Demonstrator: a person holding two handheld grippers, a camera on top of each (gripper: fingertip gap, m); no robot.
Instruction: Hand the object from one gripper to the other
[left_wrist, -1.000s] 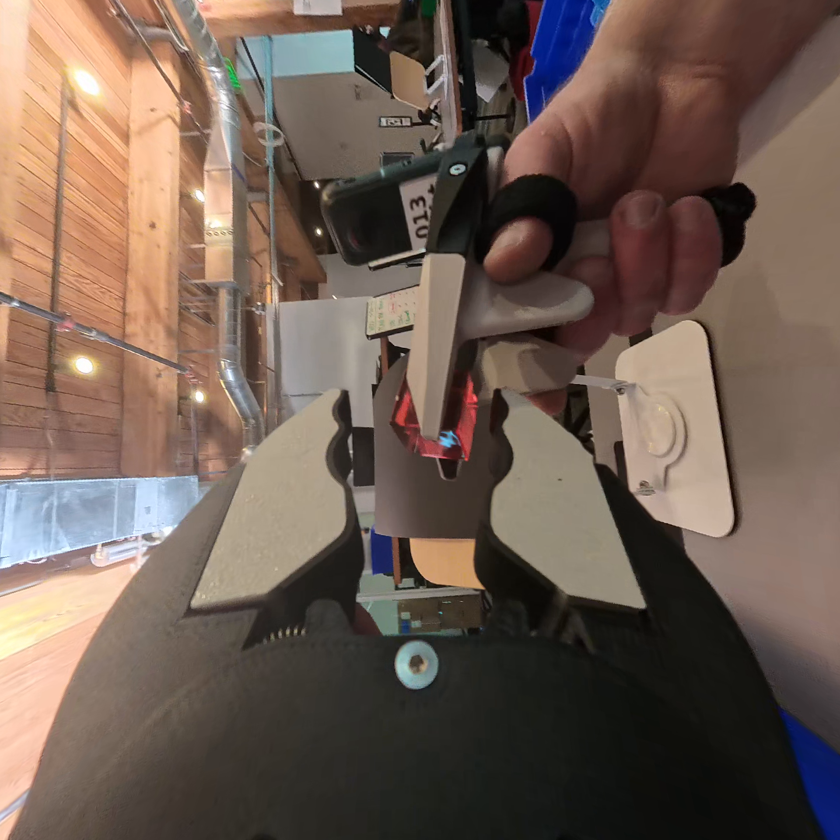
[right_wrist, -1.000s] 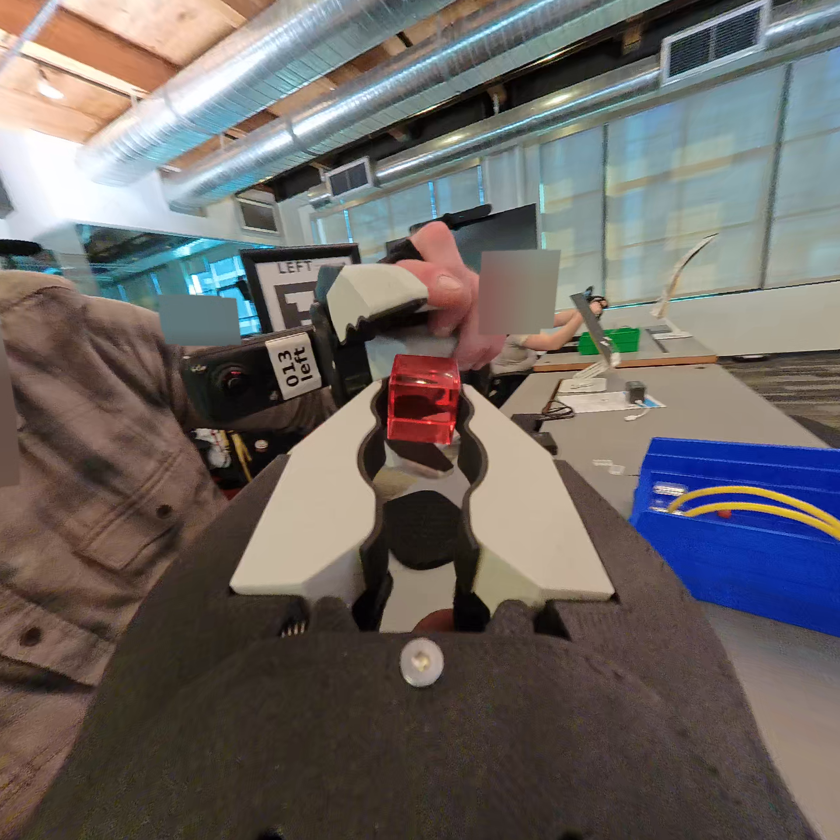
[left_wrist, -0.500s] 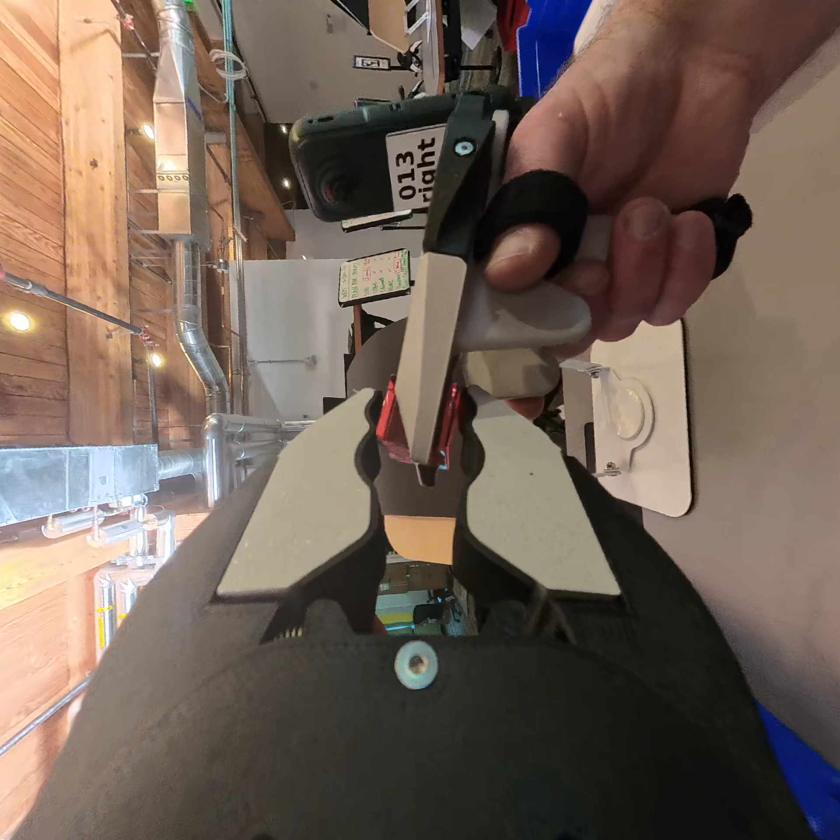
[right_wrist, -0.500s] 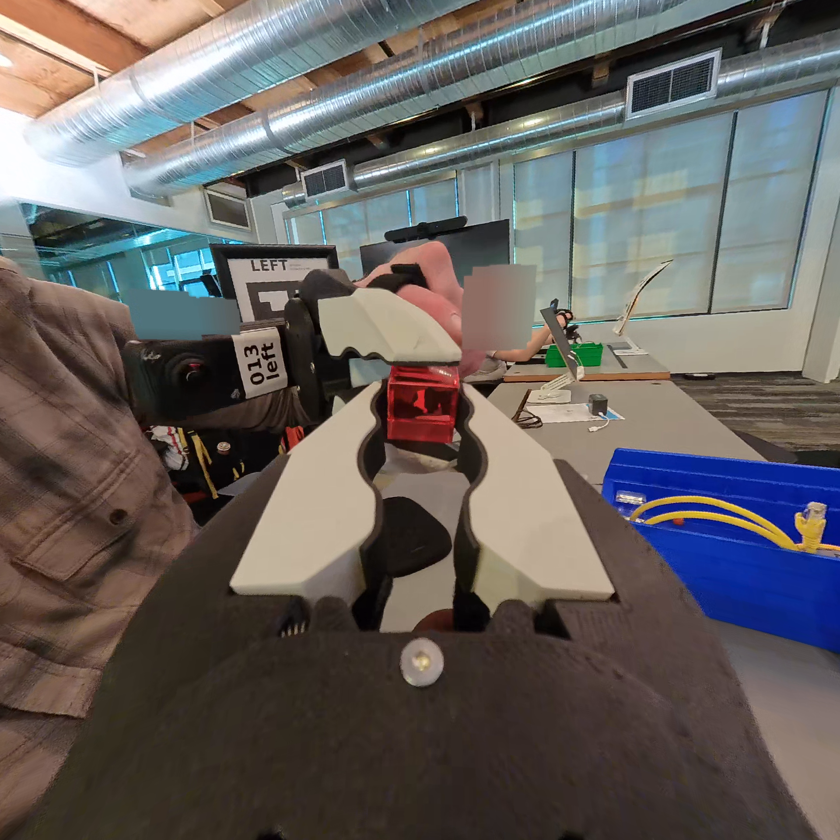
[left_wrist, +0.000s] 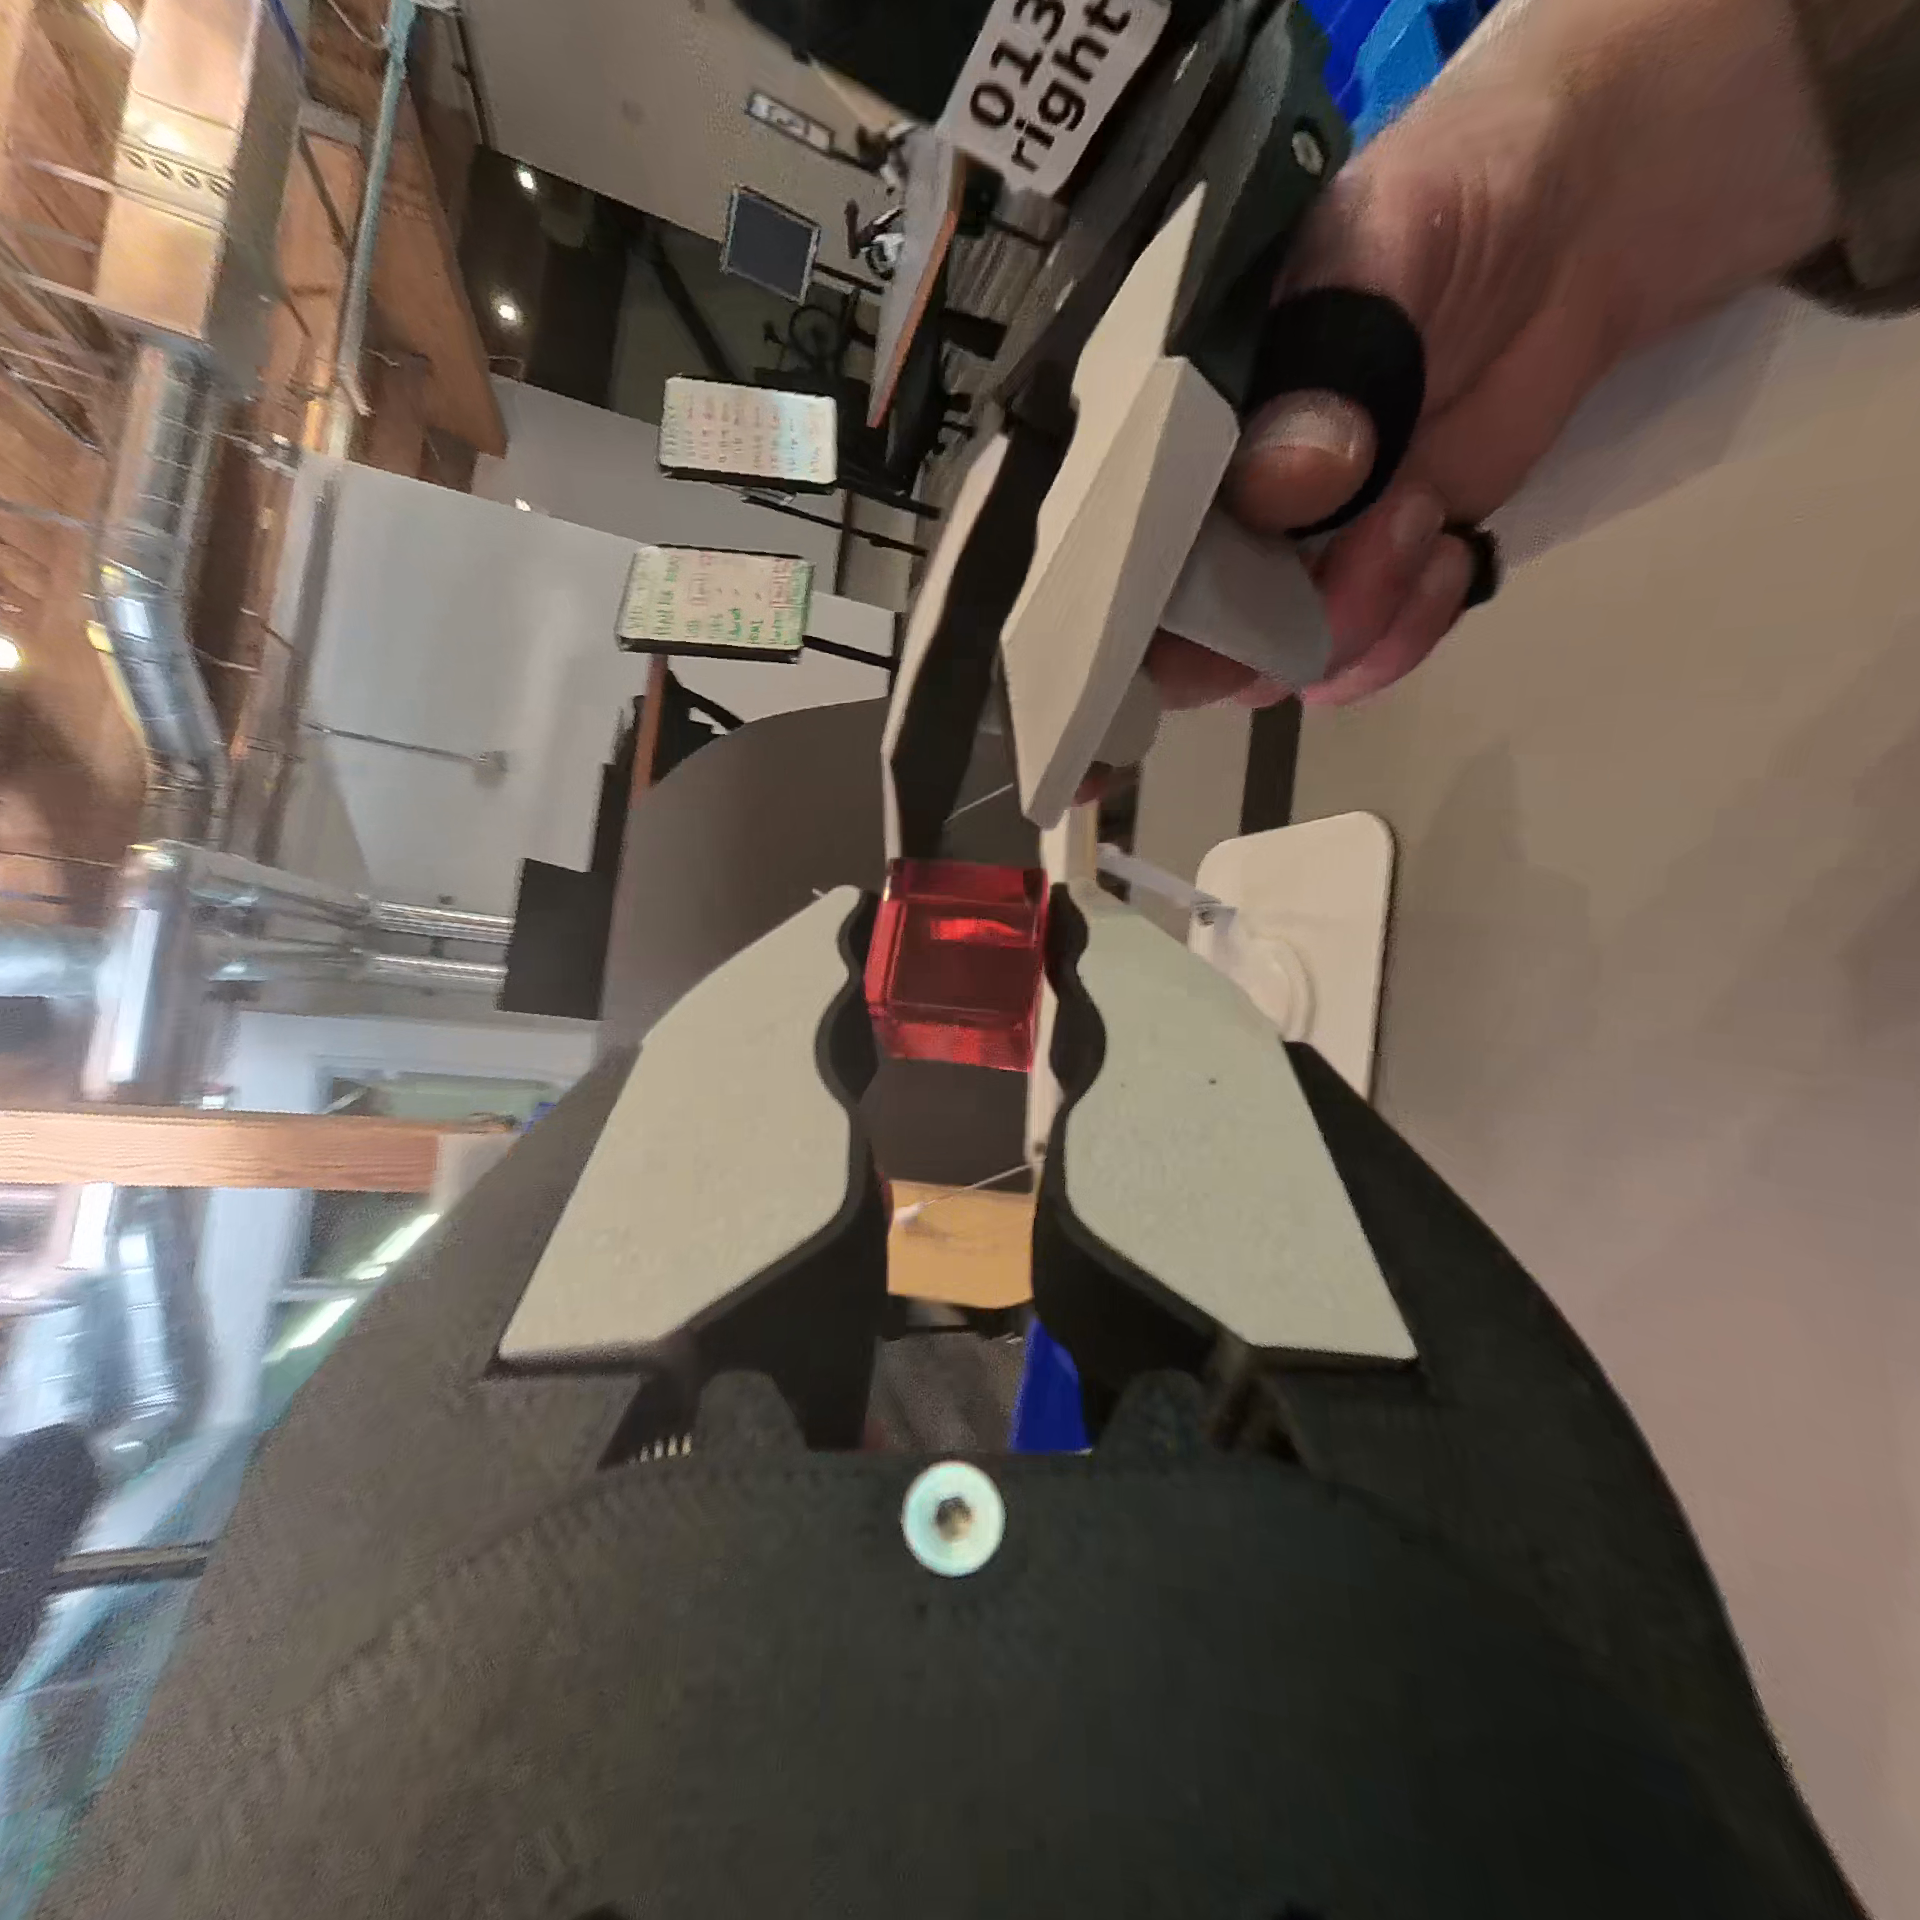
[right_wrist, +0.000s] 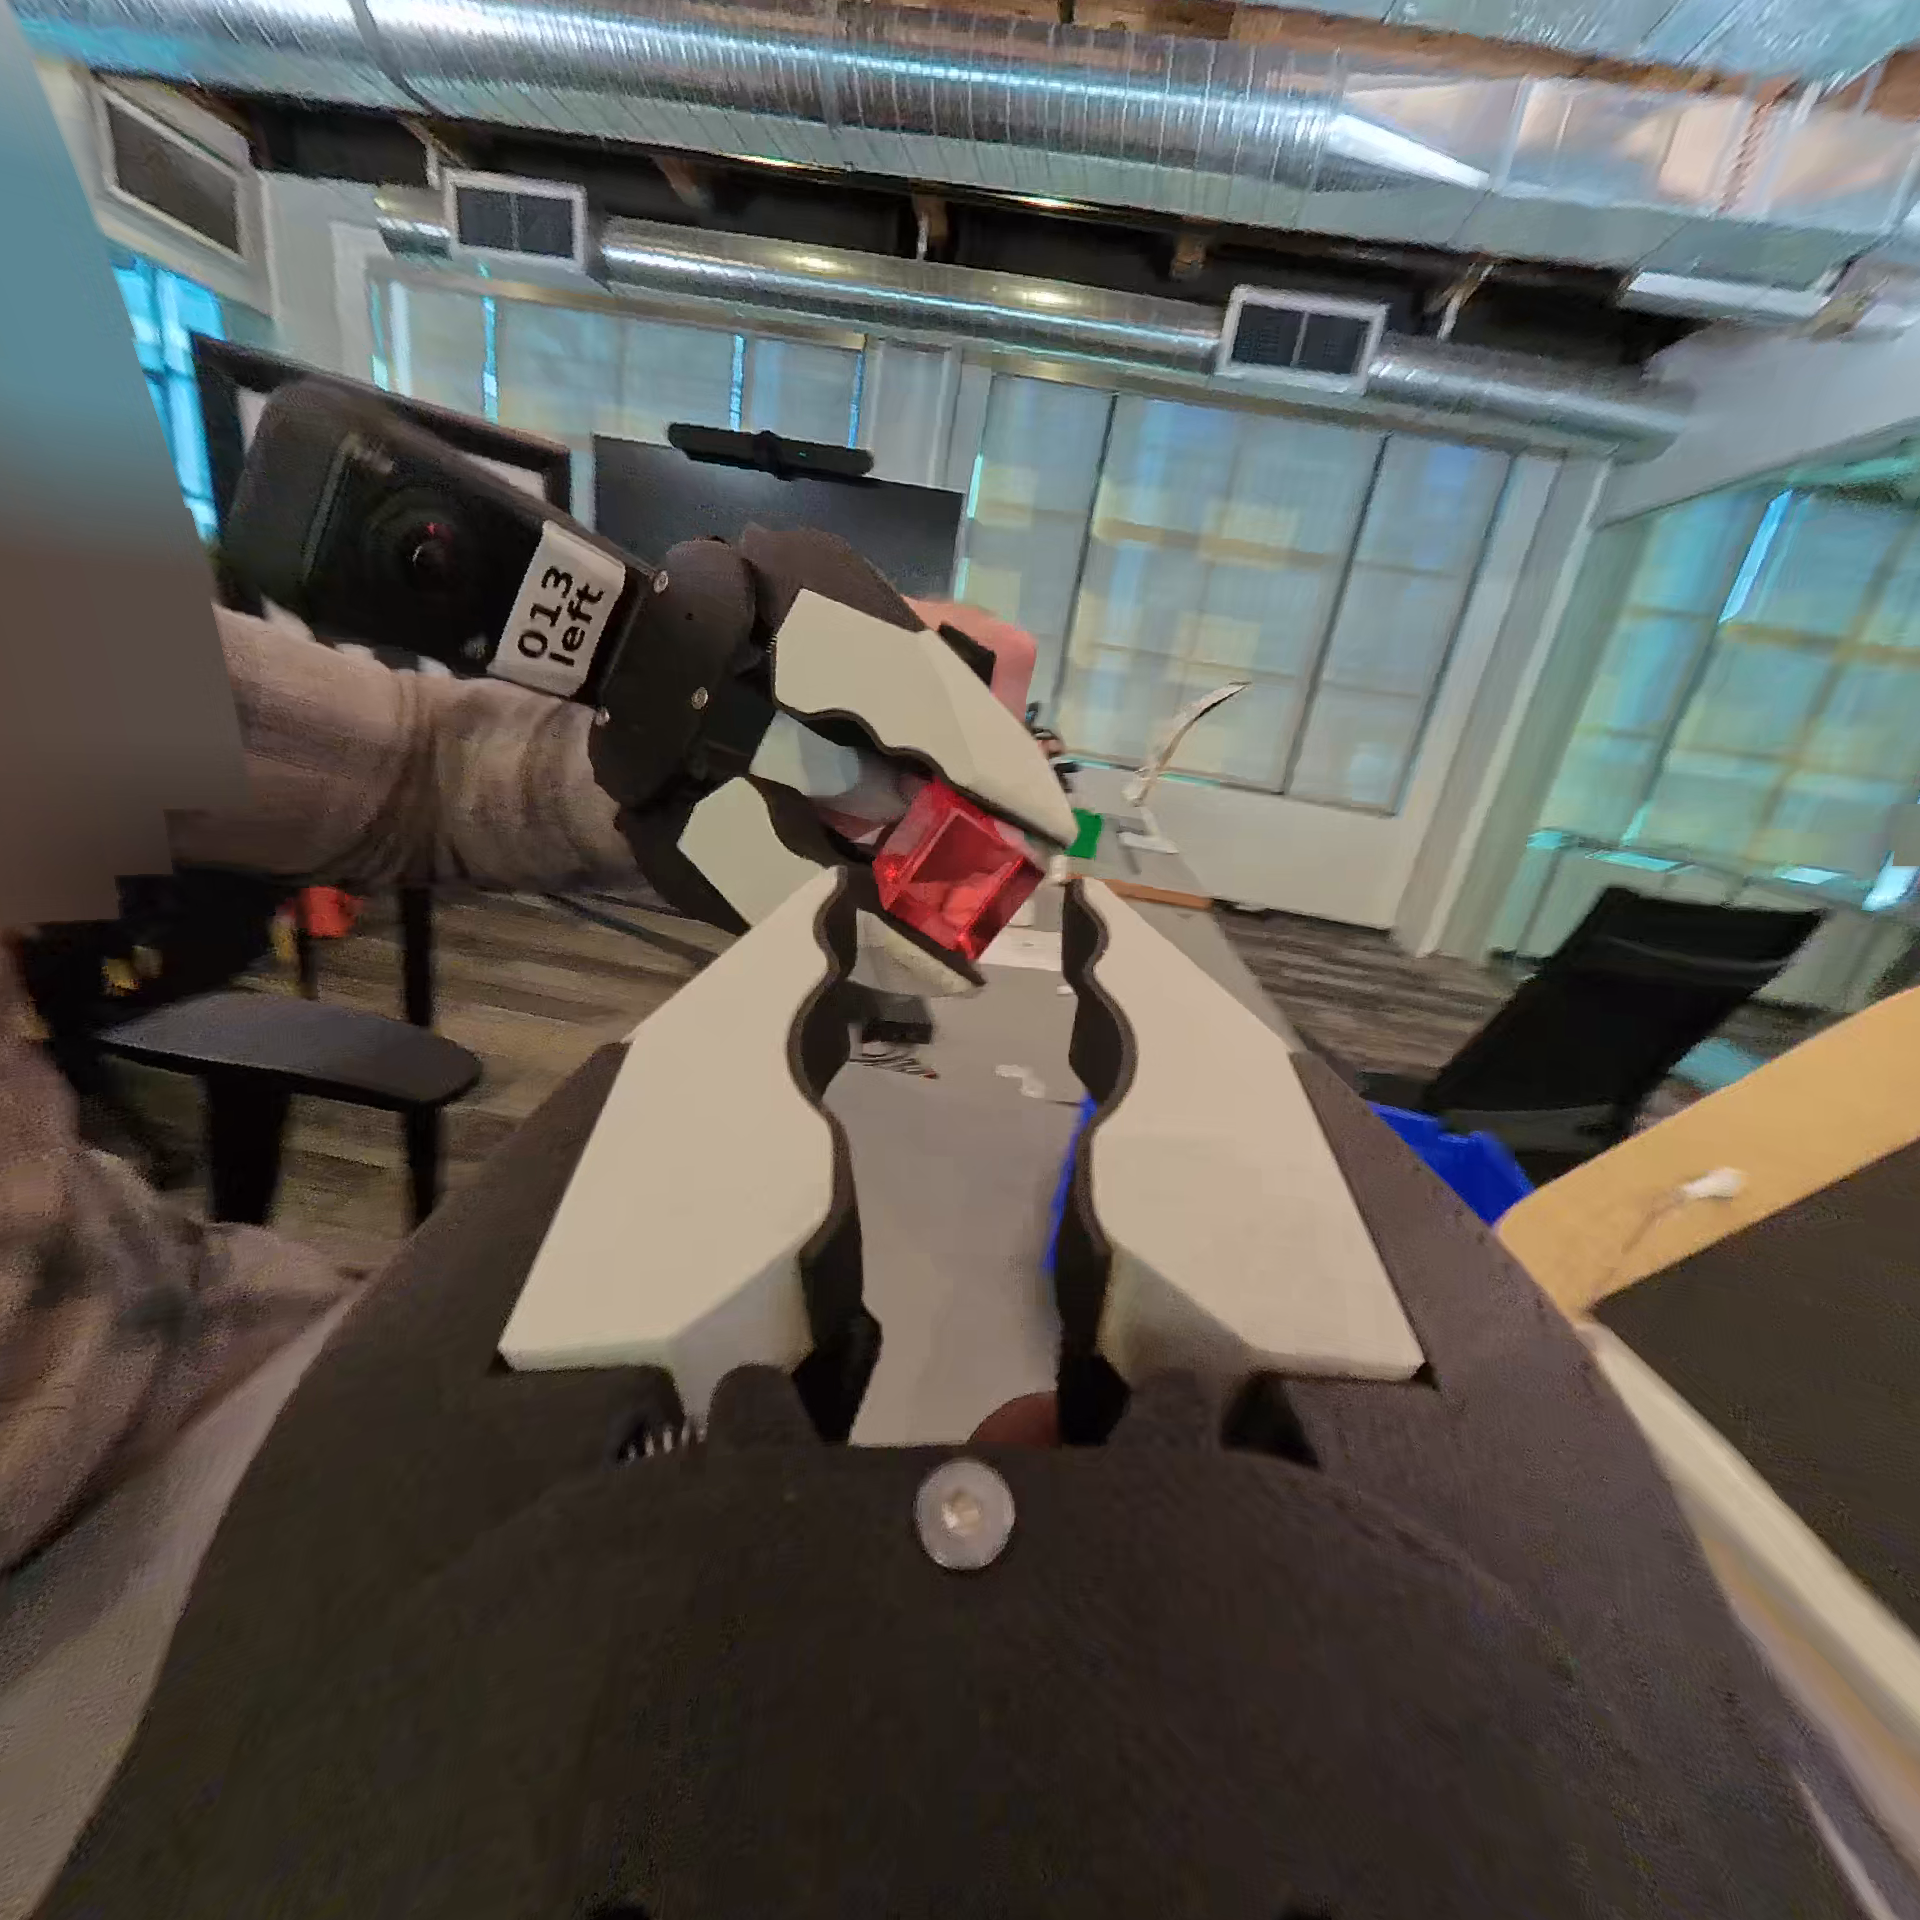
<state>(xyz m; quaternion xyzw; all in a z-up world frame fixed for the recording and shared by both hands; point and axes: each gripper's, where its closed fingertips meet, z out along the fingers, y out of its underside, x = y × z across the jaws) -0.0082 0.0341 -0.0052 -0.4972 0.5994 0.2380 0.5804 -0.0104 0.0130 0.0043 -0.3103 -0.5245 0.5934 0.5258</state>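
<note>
Left jaws around tilted red cube (right_wrist: 956, 881)

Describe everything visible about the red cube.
The red cube is a small, see-through block, glossy like acrylic, with sharp edges and bright reflections inside. It is off the table, clamped between the fingertips of the left hand-held gripper, whose dark inner pads press two opposite faces. In the right wrist view it sits tilted, one corner pointing down. The right hand-held gripper is open just in front of it and does not touch it.
</note>
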